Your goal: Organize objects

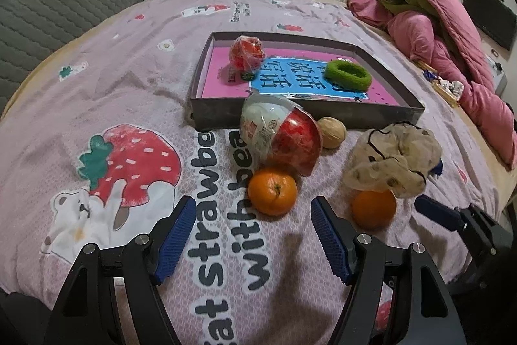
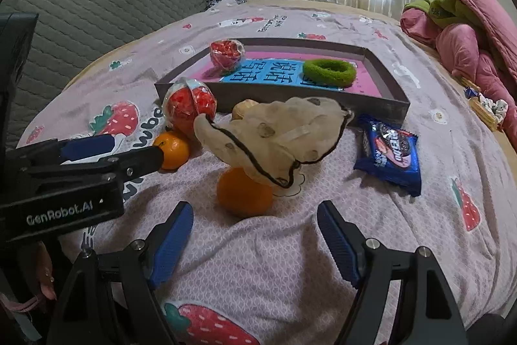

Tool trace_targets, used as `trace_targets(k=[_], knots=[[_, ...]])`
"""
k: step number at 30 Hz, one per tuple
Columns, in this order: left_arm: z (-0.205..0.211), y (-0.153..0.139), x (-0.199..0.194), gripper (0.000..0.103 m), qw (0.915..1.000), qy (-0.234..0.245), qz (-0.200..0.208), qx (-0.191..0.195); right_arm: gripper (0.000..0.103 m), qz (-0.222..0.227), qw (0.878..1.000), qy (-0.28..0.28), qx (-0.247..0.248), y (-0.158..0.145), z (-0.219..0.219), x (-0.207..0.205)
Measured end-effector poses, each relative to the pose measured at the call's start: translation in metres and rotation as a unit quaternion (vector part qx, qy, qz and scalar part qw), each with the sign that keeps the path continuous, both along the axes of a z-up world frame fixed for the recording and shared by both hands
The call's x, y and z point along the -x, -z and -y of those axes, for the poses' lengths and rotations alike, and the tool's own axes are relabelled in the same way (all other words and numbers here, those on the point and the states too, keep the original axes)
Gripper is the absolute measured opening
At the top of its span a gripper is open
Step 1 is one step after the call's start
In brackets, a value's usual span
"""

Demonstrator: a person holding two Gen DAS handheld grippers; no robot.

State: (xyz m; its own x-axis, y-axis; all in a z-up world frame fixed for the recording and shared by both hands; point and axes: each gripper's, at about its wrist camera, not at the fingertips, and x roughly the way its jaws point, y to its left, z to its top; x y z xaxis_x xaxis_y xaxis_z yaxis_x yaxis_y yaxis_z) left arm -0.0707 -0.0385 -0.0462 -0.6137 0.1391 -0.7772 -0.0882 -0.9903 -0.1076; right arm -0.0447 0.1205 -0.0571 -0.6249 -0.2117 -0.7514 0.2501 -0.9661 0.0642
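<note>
Bed, strawberry-print sheet; shallow grey box (image 1: 206,105) at 12 o'clock.

Red-and-white wrapped ball (image 1: 281,134): judged light, crinkly, slippery; best taken across its middle.

Gauzy beige scrunchie (image 2: 274,138), draped on one orange (image 2: 244,193): soft, to be pinched anywhere.

Other orange (image 1: 272,191): firm, rolls; held at widest girth.

Left gripper (image 1: 252,235) and right gripper (image 2: 255,240): jaws spread, nothing held.

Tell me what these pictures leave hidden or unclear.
- Walnut: right view, mostly behind the scrunchie.
- Cookie pack: left view, only a blue sliver past that scrunchie.
- Near orange: top covered by the scrunchie in both views.
- Book title: partly under the red ball and green ring.
</note>
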Motion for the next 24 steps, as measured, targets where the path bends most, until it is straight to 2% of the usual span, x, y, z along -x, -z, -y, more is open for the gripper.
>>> trace_targets(k=[6,15,21,24], knots=[[-0.003,0.005,0.008,0.075,1.0,-0.001,0.007,-0.004,0.076,0.009,1.0,0.003,0.005,0.006,0.0,0.007],[-0.013,0.011,0.013,0.075,0.9999,0.004,0.006,0.013,0.073,0.01,1.0,0.006,-0.001,0.01,0.002,0.014],[-0.015,0.017,0.02,0.075,0.9996,0.003,0.013,0.024,0.062,0.008,1.0,0.009,-0.006,0.013,0.005,0.02],[-0.014,0.019,0.022,0.075,0.9995,0.0,0.016,0.026,0.049,0.003,1.0,-0.002,-0.009,0.014,0.011,0.02]])
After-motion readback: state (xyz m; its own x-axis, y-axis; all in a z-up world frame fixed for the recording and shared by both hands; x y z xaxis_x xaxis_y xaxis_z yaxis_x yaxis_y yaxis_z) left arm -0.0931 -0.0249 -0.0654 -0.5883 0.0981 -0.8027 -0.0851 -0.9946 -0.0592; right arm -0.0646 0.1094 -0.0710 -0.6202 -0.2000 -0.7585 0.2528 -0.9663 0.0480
